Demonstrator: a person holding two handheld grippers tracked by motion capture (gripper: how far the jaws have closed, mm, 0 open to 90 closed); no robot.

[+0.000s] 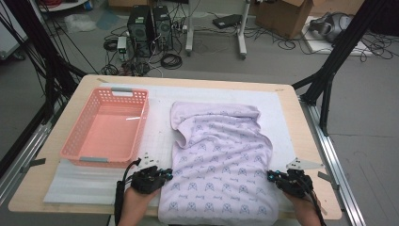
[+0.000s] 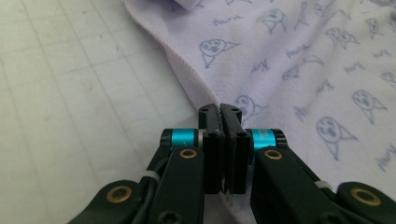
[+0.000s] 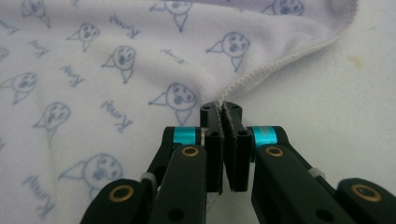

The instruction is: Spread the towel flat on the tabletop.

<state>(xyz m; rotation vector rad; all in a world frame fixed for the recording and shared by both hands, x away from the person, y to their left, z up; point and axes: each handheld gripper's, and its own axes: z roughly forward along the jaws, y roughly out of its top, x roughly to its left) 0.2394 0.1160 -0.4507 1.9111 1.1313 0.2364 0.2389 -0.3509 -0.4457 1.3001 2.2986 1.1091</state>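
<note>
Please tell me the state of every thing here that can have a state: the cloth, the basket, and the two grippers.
towel: lying flat on the table, far left corner folded over.
basket: upright, empty.
left gripper: shut on the towel's left edge.
right gripper: shut on the towel's right edge.

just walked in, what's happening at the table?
A person is working a lilac printed towel with a gripper in each hand. The left gripper has its jaws shut on the towel's left edge, and the right gripper is shut on the stitched right edge. The towel lies partly folded on the white mat, its near end at the table's front edge. A pink basket sits empty to its left.
</note>
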